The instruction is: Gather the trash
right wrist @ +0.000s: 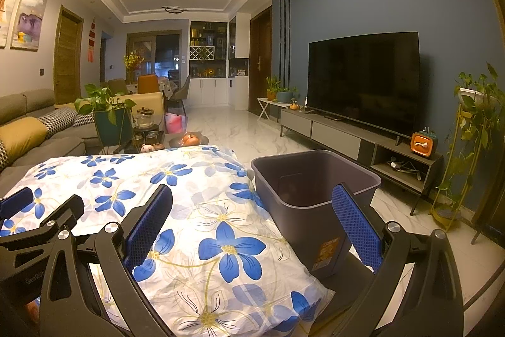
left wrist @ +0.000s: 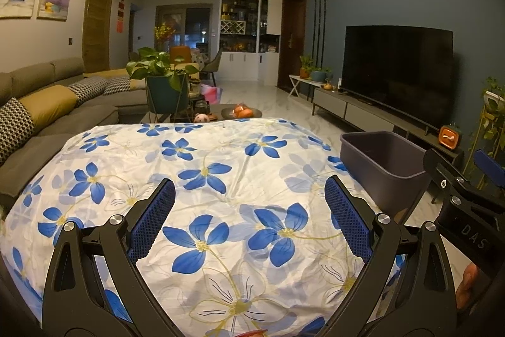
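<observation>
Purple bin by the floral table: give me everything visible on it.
The purple bin is a rectangular, open-topped tub, apparently smooth matte plastic, with a rolled rim and walls tapering downward. It stands upright at the right edge of the floral cloth, close against it; actual contact can't be confirmed. An orange label sits low on its near wall. What shows of the inside looks bare. Neither gripper touches it; the right gripper hangs open before it.

Both units same build: left gripper (left wrist: 249, 218) and right gripper (right wrist: 252, 225) have black skeletal linkage arms, silver pivot screws, blue mesh-textured pads (right wrist: 356, 226). White "DAS" lettering on the right housing, seen from the left wrist.
</observation>
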Available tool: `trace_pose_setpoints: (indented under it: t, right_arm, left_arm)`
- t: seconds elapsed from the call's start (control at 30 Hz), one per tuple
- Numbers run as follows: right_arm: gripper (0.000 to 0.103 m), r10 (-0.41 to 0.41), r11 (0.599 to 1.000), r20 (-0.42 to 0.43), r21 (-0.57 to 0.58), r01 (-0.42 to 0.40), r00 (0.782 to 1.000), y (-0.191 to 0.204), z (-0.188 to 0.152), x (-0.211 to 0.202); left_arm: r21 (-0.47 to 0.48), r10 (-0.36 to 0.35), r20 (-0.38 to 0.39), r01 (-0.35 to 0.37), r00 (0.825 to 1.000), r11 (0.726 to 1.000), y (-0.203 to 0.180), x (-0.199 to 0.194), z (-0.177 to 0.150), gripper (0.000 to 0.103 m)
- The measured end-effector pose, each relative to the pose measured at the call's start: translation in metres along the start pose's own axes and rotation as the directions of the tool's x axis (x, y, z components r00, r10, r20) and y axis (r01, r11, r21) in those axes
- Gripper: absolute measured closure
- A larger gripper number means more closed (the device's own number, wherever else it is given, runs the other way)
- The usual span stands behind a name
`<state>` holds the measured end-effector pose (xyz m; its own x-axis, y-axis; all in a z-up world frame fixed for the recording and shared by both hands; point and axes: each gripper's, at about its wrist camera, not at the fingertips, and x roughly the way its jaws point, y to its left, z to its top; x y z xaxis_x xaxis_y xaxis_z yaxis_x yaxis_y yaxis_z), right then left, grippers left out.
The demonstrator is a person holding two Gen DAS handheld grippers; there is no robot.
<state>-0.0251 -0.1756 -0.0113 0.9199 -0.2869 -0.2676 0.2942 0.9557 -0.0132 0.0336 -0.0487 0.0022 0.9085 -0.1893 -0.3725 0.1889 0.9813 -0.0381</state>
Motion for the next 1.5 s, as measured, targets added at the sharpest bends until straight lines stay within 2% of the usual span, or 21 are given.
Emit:
trace_pose_setpoints:
  t: [1.23,1.4,1.5]
  right_arm:
    - [0.006,0.003,1.0,-0.004,0.007,-0.003,1.0,-0.002,0.0,-0.001]
    - [0.006,0.002,1.0,-0.008,0.004,-0.002,1.0,0.0,0.001,-0.001]
    - [0.006,0.003,1.0,-0.01,0.007,-0.003,1.0,0.003,0.002,-0.001]
  left_arm:
    - [0.016,-0.009,0.012,0.009,1.0,1.0,-0.009,-0.002,0.007,0.009]
    - [0.047,-0.012,0.008,0.011,1.0,0.999,-0.01,-0.002,0.005,0.027]
    - [0.053,-0.02,0.004,0.02,1.0,0.998,-0.011,-0.001,0.004,0.03]
